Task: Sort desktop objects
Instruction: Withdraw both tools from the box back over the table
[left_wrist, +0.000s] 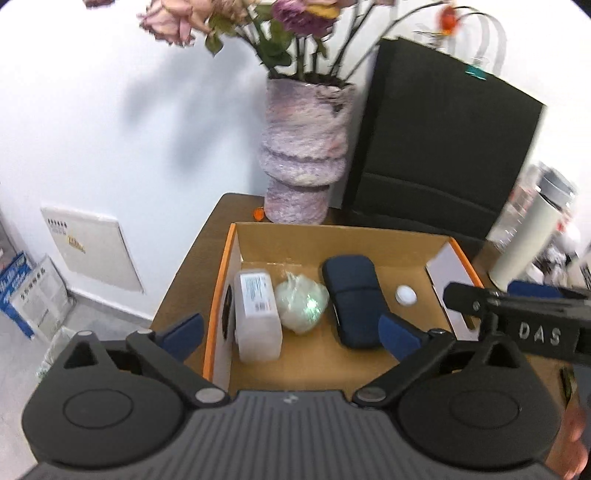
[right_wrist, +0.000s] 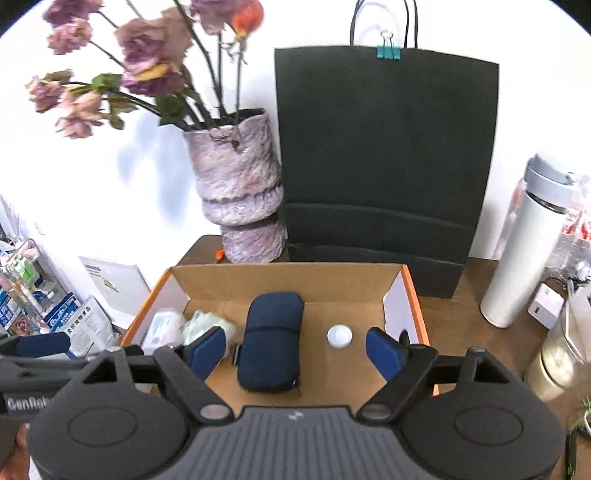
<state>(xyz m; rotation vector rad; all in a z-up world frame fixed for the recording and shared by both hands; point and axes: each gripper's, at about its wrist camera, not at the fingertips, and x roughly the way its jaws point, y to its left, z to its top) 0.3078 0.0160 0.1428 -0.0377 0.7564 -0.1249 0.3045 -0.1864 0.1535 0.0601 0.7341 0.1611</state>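
Box (right_wrist: 413, 295) w/ pouch (right_wrist: 271, 339), vase (right_wrist: 240, 184) + bag (right_wrist: 384, 155) behind.

Left tongs (left_wrist: 291, 334): matte black frame, two round black housings at the base with a raised disc on each, a grey ribbed plate between them bearing a small pale logo. Black linkage bars run forward from silver pivot pins to blue padded fingers (left_wrist: 400, 338). Right tongs (right_wrist: 295, 350): same build, same blue pads, silver pins, ribbed grey centre. Seen side-on from the left view, its black body carries raised pale letters "DAS"; from the right view, the left one's side reads "GenRob", cut off.
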